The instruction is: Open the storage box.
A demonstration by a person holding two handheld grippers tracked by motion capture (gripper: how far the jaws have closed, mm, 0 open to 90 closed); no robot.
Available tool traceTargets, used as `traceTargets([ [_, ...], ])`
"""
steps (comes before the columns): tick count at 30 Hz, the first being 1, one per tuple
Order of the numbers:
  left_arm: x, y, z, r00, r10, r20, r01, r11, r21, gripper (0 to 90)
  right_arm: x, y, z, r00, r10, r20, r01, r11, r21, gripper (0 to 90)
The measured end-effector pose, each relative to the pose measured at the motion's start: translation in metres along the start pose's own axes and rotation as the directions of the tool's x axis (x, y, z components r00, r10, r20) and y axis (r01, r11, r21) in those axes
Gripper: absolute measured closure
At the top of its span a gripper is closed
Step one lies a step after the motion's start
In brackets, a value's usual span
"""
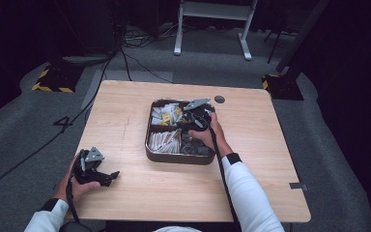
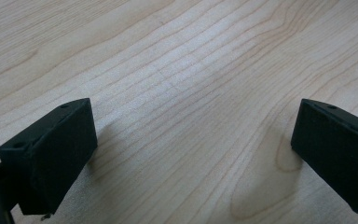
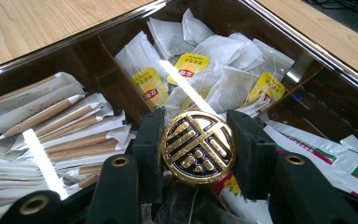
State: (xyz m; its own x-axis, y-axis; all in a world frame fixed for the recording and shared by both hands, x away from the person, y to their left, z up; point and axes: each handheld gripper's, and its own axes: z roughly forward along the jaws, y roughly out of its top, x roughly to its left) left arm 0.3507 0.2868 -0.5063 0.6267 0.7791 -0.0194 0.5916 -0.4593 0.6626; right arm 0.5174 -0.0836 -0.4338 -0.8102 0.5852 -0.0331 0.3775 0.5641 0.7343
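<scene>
A dark tray [image 1: 148, 147] with several compartments sits mid-table. My right gripper [image 1: 196, 117] hangs over it, held by a hand in a white sleeve. In the right gripper view the right gripper [image 3: 198, 151] is shut on a round gold-and-black disc [image 3: 198, 145], both pads against its rim. Behind the disc lie white tea bags with yellow tags [image 3: 223, 79], and to the left paper-wrapped sticks [image 3: 60, 135]. My left gripper [image 1: 107, 176] rests low at the table's front left, open, its jaws wide apart over bare wood [image 2: 191, 93].
Printed sachets [image 3: 317, 149] fill the tray compartment at the right of the right gripper view. A dark round cap [image 1: 219, 99] sits in the tabletop behind the tray. Cables [image 1: 125, 58] and a white stand [image 1: 212, 29] are on the floor beyond the table.
</scene>
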Motion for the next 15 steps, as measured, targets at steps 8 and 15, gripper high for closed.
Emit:
traceTargets([
  [8, 0.0, 0.0, 0.0, 1.0, 0.0, -0.001, 0.0, 1.0, 0.001, 0.5, 0.001, 0.005, -0.008, 0.9999, -0.009, 0.01, 0.009, 1.0, -0.01, 59.4],
  [15, 0.0, 0.0, 0.0, 1.0, 0.0, -0.001, 0.0, 1.0, 0.001, 0.5, 0.0, 0.007, -0.012, 0.9999, -0.009, 0.014, 0.009, 1.0, -0.015, 59.4],
])
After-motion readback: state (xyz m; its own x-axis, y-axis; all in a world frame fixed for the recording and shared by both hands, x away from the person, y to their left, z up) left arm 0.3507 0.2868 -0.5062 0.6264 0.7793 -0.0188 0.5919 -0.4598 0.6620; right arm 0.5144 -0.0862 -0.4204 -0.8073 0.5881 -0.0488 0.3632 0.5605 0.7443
